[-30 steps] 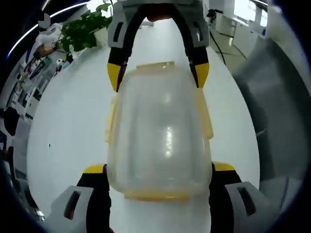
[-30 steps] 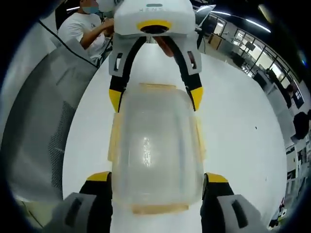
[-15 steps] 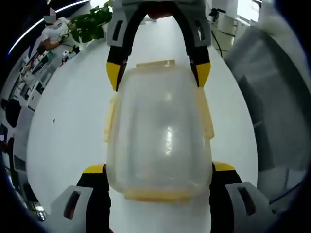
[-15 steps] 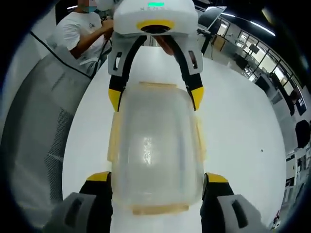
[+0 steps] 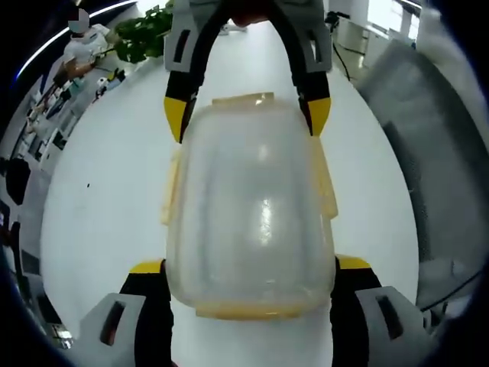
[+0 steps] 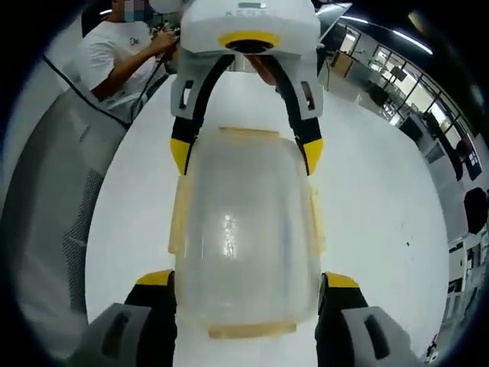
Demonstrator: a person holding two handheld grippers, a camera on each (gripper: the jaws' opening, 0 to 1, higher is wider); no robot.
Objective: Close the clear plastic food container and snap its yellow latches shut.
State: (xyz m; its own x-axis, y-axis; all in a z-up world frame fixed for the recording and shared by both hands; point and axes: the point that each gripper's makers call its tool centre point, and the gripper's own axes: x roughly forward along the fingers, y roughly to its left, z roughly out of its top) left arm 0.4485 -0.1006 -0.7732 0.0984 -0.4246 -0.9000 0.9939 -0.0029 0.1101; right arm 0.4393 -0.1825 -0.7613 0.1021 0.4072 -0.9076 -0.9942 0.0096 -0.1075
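The clear food container (image 5: 252, 222) sits on the white bench (image 5: 99, 214), lid on. Each hand-held gripper, left (image 5: 250, 267) and right (image 6: 246, 279), squeezes one end. Push evenly so the yellow latches (image 6: 179, 222) click down.

No text, label, brand or number can be read in either view. In the right gripper view, the white housing (image 6: 250, 27) of the opposite claw, straight ahead beyond this claw's own tips, carries a short row of raised or printed characters along its top edge, but they are too small and blurred to make out. The person's white shirt (image 6: 114, 57), beyond and to the left of the claw, bears a small dark mark that is likewise illegible.
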